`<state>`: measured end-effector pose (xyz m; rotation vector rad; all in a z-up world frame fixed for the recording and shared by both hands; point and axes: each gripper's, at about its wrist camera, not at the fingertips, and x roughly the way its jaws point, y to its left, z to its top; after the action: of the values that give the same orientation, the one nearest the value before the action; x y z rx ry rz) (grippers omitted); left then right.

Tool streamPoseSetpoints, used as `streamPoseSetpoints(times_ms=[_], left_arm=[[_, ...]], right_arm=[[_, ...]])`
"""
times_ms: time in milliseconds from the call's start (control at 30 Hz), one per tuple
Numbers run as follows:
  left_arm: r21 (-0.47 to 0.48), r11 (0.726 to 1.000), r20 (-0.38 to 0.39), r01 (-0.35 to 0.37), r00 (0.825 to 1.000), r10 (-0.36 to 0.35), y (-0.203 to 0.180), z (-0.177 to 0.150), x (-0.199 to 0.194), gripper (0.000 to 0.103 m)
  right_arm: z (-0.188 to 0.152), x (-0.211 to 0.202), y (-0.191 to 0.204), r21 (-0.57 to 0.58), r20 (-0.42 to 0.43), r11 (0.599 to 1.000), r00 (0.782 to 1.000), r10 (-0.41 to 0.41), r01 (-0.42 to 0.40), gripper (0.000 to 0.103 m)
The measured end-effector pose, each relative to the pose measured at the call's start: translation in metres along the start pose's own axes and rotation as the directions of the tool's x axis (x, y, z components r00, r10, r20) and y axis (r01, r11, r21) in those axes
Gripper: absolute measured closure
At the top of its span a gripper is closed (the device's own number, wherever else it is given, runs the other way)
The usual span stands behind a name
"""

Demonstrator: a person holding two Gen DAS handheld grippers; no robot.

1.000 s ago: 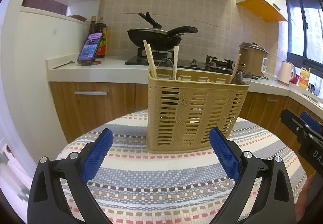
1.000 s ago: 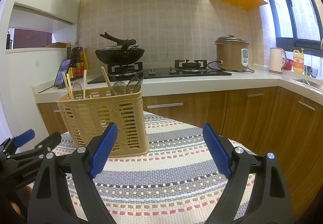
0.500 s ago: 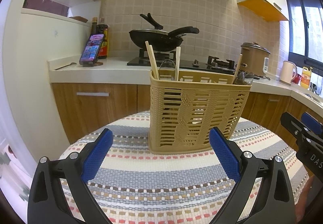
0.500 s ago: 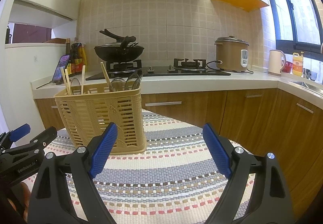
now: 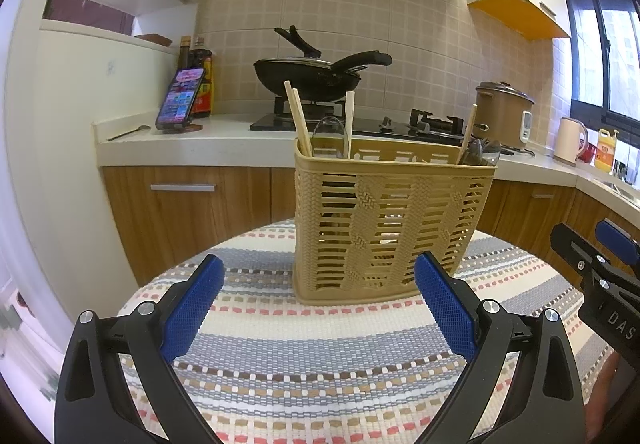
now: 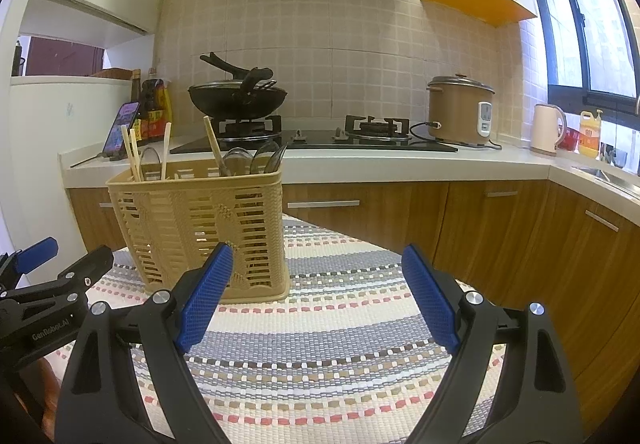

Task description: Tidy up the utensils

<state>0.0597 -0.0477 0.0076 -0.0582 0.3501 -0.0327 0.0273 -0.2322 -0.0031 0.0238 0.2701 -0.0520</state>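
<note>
- utensil basket (image 5: 394,228): tan slotted plastic, upright on the striped woven mat (image 5: 320,356) of a round table; just ahead of the left gripper (image 5: 320,308) and ahead-left of the right gripper (image 6: 316,296), touching neither.
- contents, left end: chopsticks (image 5: 298,115) and a clear-looking spoon (image 5: 330,137) standing up; right end: one more stick and dark spoon bowls (image 5: 484,153), exact count not clear.
- loose utensils on the mat: none seen in either view.
- progress, as a judgement: sorting looks finished or nearly so; the one stick among the spoons may be left to move.
- left gripper: jaws spread wide, holding nothing.
- right gripper: jaws spread wide, holding nothing.
- writing: "genrobot.ai" on the left gripper's body in the right view; "das" partly cut off on the right gripper's body in the left view.
- bottle labels and phone screen (image 5: 180,99) on the counter: too small to read.
</note>
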Motion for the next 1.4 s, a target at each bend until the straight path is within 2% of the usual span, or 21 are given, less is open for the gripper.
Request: streamPoseSetpoints(times_ms=[333, 667, 1400], left_arm=[[0.000, 1.000, -0.005, 0.002, 1.000, -0.002, 0.000, 0.000, 0.000, 0.009], [0.057, 0.998, 0.029, -0.026, 0.999, 0.024, -0.011, -0.002, -0.006, 0.008], [0.030, 0.999, 0.004, -0.023, 1.000, 0.022, -0.005, 0.000, -0.001, 0.008]], right_arm=[[0.000, 0.001, 0.000, 0.008, -0.012, 1.000, 1.000, 0.008, -0.008, 0.020], [0.000, 0.005, -0.002, 0.019, -0.022, 1.000, 1.000, 0.010, -0.009, 0.019], [-0.001, 0.005, 0.010, -0.028, -0.023, 1.000, 1.000, 0.008, -0.009, 0.018]])
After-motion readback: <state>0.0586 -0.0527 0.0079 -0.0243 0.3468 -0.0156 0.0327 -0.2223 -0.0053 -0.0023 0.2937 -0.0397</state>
